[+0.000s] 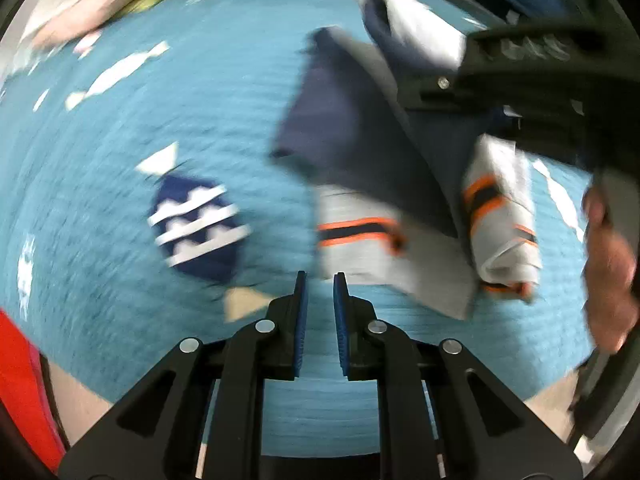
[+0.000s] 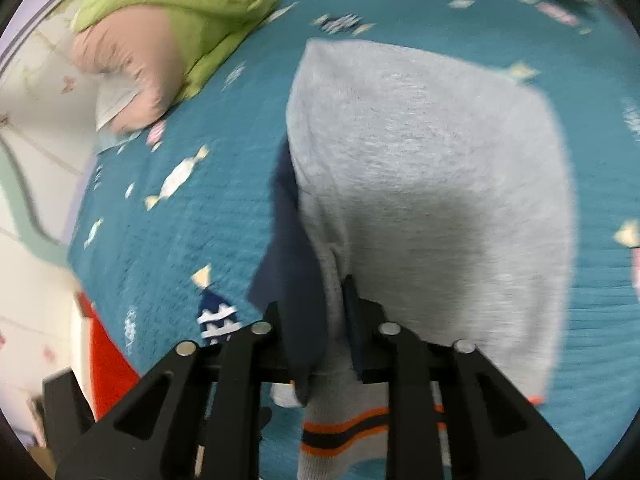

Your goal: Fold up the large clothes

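Note:
A grey and navy sweater [image 2: 432, 184] with orange and navy stripes hangs over a teal bedspread [image 2: 192, 232]. My right gripper [image 2: 320, 300] is shut on the sweater, with grey and navy cloth bunched between its jaws; the striped hem [image 2: 344, 432] dangles below. In the left wrist view the sweater [image 1: 360, 152] is lifted at the right, held by the other black gripper body [image 1: 520, 68], with a striped sleeve [image 1: 500, 220] hanging. My left gripper [image 1: 320, 280] is empty, its blue pads slightly apart, just left of and below the sweater. The frames are motion-blurred.
A green and pink duvet [image 2: 160, 28] lies at the head of the bed. The bedspread has candy prints [image 1: 196, 224]. A person's hand [image 1: 608, 260] is at the right edge. A red object [image 2: 106, 344] stands beside the bed at the left.

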`<state>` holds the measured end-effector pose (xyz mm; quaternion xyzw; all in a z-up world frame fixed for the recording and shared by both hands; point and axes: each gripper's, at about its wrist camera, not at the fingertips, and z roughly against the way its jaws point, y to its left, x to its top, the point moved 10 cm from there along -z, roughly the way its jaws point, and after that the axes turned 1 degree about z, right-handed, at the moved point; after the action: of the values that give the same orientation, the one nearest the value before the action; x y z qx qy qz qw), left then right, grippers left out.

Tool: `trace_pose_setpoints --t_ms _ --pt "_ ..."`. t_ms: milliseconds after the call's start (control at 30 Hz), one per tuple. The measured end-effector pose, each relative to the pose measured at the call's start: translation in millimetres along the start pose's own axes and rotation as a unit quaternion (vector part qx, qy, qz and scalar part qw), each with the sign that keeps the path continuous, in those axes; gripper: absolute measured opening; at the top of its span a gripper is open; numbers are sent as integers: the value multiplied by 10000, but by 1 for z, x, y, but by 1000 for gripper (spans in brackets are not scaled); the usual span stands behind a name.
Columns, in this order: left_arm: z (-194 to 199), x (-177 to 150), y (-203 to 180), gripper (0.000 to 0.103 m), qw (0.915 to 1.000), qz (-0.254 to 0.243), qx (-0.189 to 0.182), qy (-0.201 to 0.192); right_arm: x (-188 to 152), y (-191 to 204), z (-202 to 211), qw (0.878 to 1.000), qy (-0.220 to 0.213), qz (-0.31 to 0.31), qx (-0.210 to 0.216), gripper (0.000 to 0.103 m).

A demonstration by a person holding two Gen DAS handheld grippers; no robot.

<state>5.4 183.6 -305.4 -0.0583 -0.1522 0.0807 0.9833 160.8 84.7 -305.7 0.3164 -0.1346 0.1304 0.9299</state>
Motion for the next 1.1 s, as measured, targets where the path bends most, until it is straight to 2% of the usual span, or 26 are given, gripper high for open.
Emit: trace_pose_setpoints --t_ms 33,100,200,233,300,333,367,400,433,500,567,633,667,700,733,767,833,967,1100 --pt "-2 0 10 14 9999 92 104 30 -3 8 -3 9991 72 -88 406 57" --pt "-1 -5 32 14 9990 293 303 118 -2 15 4 9976 29 -70 685 65" --pt "2 1 50 14 9980 508 350 117 6 27 40 9922 -190 169 1222 65" --pt "3 4 52 14 9980 499 369 99 8 26 50 9920 -270 194 1219 65" --pt "6 15 47 14 9984 386 415 -41 20 9 80 9947 -738 418 577 63" --pt "8 21 40 14 9987 305 396 -130 24 1 91 9937 -949 513 303 55" --pt "10 29 30 14 9990 241 315 -199 27 -14 101 9919 -1120 576 -188 50" --pt "3 45 29 14 9993 213 224 -232 27 -24 102 9908 -1122 576 -489 35" --pt "4 50 20 14 9994 191 95 -270 26 -43 103 9876 -1094 527 -998 21" --pt "1 64 -8 14 9990 15 -253 -358 18 -72 100 9833 -1076 347 -1428 17" --pt "-9 78 -35 14 9973 -155 -516 -497 1 -92 87 9859 -879 211 -1406 15" --pt "-14 88 -55 14 9952 -236 -729 -605 -23 -119 67 9834 -502 36 -1741 13" --pt "-23 91 -67 14 9938 -287 -862 -647 -33 -126 57 9848 -326 -45 -1707 13" --pt "-39 93 -70 16 9947 -322 -829 -523 -39 -129 51 9845 -279 -99 -1728 12" --pt "-58 85 -70 16 9971 -311 -639 -271 -44 -129 51 9836 -385 6 -1760 10" --pt "-73 79 -65 15 9977 -225 -604 -187 -47 -126 53 9831 -337 168 -1792 10" --pt "-64 78 -65 15 9965 -382 -652 -354 -56 -120 64 9823 -245 299 -1831 10" --pt "-55 68 -62 14 9971 -610 -363 -278 -73 -122 71 9848 0 186 -1726 10" --pt "-67 66 -68 14 9942 -953 -45 -490 -73 -127 57 9889 184 11 -1473 10"
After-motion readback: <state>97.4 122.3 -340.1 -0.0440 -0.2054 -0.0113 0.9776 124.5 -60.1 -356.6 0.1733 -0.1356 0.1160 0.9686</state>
